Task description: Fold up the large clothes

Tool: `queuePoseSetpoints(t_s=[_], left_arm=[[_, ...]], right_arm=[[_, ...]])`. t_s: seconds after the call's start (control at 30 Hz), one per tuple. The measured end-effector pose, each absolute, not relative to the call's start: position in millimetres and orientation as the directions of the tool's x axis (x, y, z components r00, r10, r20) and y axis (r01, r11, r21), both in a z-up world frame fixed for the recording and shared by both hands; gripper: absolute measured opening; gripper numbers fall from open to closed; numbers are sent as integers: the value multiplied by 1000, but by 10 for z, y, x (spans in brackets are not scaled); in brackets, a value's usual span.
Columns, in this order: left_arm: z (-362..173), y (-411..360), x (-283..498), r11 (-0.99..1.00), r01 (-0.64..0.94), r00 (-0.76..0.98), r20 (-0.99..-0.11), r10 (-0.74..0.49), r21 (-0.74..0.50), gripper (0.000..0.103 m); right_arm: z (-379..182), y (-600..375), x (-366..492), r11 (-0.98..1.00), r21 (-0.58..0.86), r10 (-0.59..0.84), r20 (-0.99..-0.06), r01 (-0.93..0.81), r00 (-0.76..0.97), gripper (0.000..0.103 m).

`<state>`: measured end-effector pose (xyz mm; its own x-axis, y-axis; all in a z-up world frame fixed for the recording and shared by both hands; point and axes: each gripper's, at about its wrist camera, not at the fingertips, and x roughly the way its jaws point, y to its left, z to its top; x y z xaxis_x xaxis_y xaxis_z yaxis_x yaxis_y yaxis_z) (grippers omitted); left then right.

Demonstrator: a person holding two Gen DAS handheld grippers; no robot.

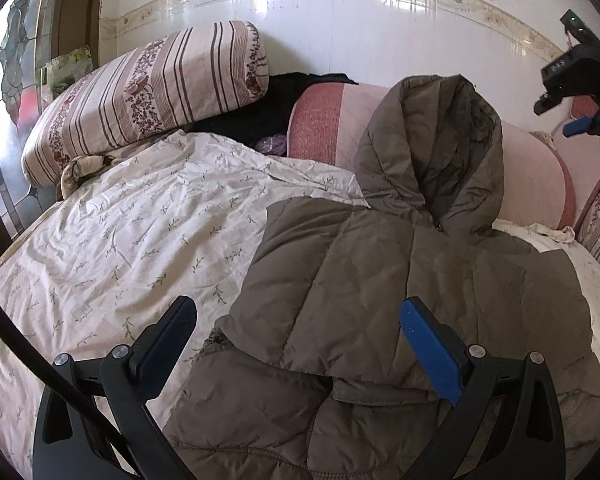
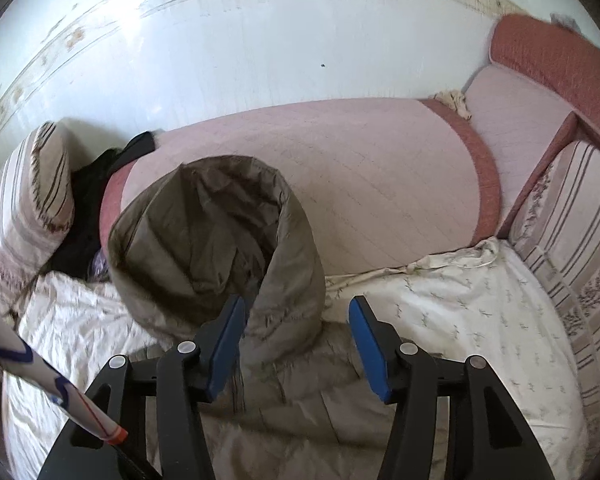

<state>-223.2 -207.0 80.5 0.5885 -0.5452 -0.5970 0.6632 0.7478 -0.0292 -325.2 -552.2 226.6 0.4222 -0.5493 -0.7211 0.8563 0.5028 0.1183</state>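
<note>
An olive-brown puffer jacket (image 1: 380, 280) lies on the bed with its sleeves folded in. Its hood (image 1: 440, 152) leans up against a pink bolster. My left gripper (image 1: 298, 306) hangs open above the jacket's lower left part, one finger over the sheet and the other over the jacket. In the right wrist view, my right gripper (image 2: 297, 300) is open at the base of the hood (image 2: 204, 232). The hood's right edge lies between the pads without being pinched. One blue finger (image 1: 578, 126) of the right gripper shows at the far right of the left wrist view.
A floral white sheet (image 1: 120, 240) covers the bed. A striped pillow (image 1: 148, 92) and dark clothing (image 1: 260, 116) lie at the back left. The pink bolster (image 2: 360, 184) runs along the tiled wall, and a striped cushion (image 2: 572, 240) stands at the right. A white sleeve (image 2: 40, 372) crosses the lower left.
</note>
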Motion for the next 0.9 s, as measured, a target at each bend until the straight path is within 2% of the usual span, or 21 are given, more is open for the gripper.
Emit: queuePoseSetpoints(t_s=[0.17, 0.57, 0.63, 0.7, 0.9], left_arm=[[732, -2141, -2246, 743, 670, 586, -610, -534, -7, 102], [620, -2203, -2156, 773, 634, 625, -606, -492, 26, 102], [604, -2218, -2159, 773, 634, 632, -604, -486, 41, 102], [589, -2240, -2168, 769, 637, 634, -602, -485, 51, 102], [574, -2267, -2163, 767, 638, 635, -605, -479, 62, 102]], right_arm=[[2147, -5952, -3088, 466, 191, -523, -728, 864, 443, 55], [1898, -6605, -2596, 455, 144, -576, -705, 879, 414, 50], [1831, -6673, -2540, 453, 129, -584, -704, 882, 403, 39], [1751, -6710, -2474, 467, 123, -578, -707, 876, 408, 11], [1784, -6458, -2700, 513, 143, -593, -653, 846, 471, 7]])
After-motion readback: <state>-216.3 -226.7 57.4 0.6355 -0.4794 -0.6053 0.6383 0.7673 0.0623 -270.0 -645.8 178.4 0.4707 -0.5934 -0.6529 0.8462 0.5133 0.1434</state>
